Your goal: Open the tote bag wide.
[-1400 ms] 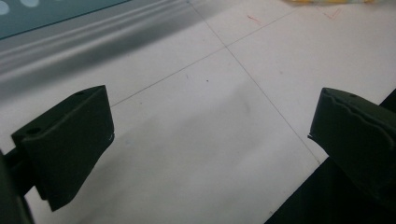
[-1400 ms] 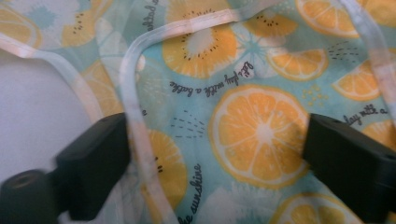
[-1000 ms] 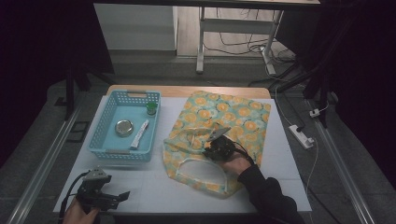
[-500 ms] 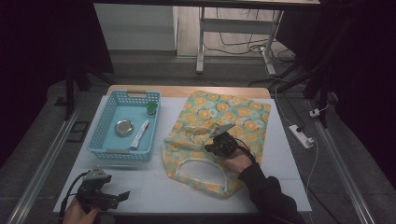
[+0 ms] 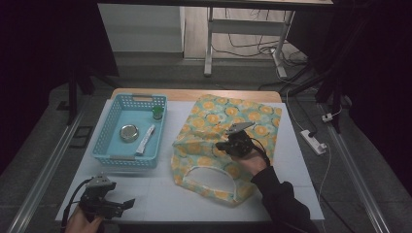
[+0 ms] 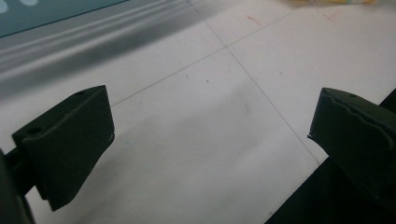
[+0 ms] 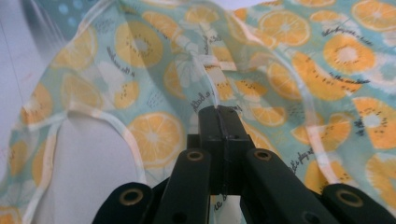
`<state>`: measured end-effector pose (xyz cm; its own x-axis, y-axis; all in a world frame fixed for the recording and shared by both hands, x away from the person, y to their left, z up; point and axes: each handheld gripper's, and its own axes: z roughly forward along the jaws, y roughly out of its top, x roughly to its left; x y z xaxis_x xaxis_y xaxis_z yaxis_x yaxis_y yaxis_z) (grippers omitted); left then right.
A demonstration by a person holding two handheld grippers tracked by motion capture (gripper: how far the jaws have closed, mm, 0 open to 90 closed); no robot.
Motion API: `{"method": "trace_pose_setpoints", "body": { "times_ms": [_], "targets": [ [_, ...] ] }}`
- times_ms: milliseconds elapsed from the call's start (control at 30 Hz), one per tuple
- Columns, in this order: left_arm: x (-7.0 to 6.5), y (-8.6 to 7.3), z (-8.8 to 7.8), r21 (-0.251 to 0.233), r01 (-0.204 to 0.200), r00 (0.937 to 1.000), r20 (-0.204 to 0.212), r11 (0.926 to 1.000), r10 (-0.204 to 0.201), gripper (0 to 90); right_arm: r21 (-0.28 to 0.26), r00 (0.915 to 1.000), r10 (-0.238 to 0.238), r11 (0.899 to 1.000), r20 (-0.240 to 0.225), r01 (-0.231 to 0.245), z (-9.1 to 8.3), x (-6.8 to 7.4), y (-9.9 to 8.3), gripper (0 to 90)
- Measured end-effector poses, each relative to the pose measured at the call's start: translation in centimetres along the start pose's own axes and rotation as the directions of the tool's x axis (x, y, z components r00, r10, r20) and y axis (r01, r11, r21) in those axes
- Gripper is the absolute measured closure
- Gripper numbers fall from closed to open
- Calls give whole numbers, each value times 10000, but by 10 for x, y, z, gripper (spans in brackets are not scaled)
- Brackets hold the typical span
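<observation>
Now your right gripper has its fingers pinched tight on the top layer of the orange-print bag on the table, to open it. Your left gripper waits, fingers wide, holding nothing.

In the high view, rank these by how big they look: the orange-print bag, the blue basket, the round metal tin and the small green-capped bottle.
Largest to smallest in the high view:
1. orange-print bag
2. blue basket
3. round metal tin
4. green-capped bottle
The bottle stands farther from the camera than the tin, so that last gap is less certain.
</observation>
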<state>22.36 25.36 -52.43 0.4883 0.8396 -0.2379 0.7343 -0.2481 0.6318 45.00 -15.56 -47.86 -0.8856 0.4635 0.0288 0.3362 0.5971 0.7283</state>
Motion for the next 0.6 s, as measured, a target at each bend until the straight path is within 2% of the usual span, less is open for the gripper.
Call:
{"method": "trace_pose_setpoints", "body": {
  "times_ms": [200,600],
  "targets": [
    [0,0,0,6,8,10000,4,10000,-8,0,-258,9997,169,9995,152,-165,-11,-5,7,900],
    [0,0,0,19,54,10000,35,10000,-54,0,-826,9991,423,9957,84,-415,-28,-10,19,900]
  ]
}}
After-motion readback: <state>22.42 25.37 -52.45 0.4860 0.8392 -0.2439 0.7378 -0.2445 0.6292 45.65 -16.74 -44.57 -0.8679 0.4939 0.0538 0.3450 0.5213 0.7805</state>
